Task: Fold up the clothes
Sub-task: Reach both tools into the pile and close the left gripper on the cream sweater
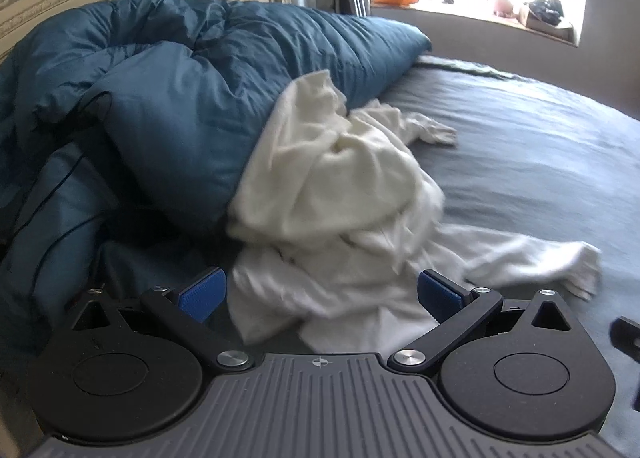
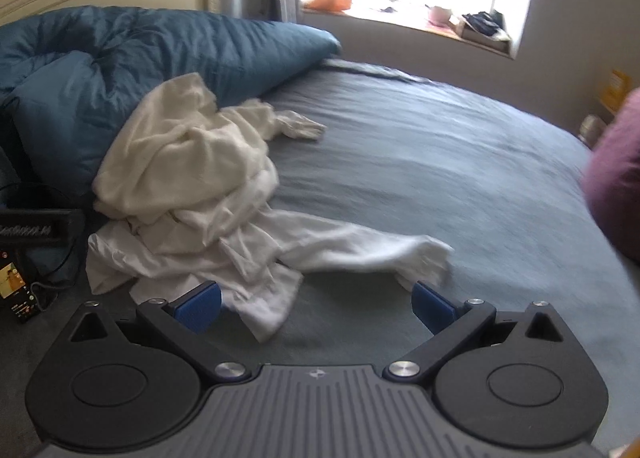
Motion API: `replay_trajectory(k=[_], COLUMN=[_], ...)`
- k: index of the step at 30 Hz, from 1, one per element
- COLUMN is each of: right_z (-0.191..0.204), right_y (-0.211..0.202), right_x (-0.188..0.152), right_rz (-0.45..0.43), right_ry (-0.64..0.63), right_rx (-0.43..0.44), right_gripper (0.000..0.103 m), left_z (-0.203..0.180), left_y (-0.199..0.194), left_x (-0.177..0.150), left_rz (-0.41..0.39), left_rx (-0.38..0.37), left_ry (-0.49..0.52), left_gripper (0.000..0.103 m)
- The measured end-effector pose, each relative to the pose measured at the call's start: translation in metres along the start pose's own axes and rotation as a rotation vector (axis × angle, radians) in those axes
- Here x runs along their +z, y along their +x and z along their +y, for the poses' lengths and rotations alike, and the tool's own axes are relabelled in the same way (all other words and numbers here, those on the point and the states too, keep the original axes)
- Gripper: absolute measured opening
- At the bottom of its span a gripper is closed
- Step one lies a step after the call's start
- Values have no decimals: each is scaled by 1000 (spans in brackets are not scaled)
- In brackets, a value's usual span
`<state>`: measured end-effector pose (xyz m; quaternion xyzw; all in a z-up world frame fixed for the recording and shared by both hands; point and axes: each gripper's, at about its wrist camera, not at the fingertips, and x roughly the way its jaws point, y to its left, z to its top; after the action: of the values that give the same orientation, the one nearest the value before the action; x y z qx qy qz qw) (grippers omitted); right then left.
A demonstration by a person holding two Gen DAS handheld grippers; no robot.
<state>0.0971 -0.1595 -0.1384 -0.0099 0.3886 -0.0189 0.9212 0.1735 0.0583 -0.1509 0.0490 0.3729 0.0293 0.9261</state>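
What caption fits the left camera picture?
Open left gripper faces crumpled white clothes beside a blue duvet.

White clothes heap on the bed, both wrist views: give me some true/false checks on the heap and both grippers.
1. The crumpled white clothes heap lies partly against the puffy teal-blue duvet. True.
2. The left gripper is shut on the heap. False: its blue-padded fingers are spread wide, holding nothing.
3. The right gripper is open. True.
4. The clothes are already folded flat. False: they are bunched, with a sleeve trailing across the grey bedsheet.
5. The window sill is bare. False: an orange item and other things sit on it.
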Motion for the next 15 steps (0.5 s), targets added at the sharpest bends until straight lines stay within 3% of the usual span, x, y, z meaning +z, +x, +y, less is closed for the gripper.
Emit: replay_trajectory(k=[6, 10, 14, 15], right_z=[30, 57, 84, 91], right_y=[91, 163, 225, 239], right_x=[22, 57, 92, 100], right_rz=[-135, -217, -238, -235], right_ry=[-32, -54, -79, -86], right_rx=[120, 202, 244, 257], right_gripper=[103, 103, 100, 98], left_z=[23, 29, 36, 37], left_y=[98, 155, 194, 203], left_x=[11, 24, 34, 37], left_rz=[-82, -123, -131, -133], left_rx=[1, -1, 2, 1], left_ry=[50, 112, 110, 110], left_gripper=[103, 102, 95, 88])
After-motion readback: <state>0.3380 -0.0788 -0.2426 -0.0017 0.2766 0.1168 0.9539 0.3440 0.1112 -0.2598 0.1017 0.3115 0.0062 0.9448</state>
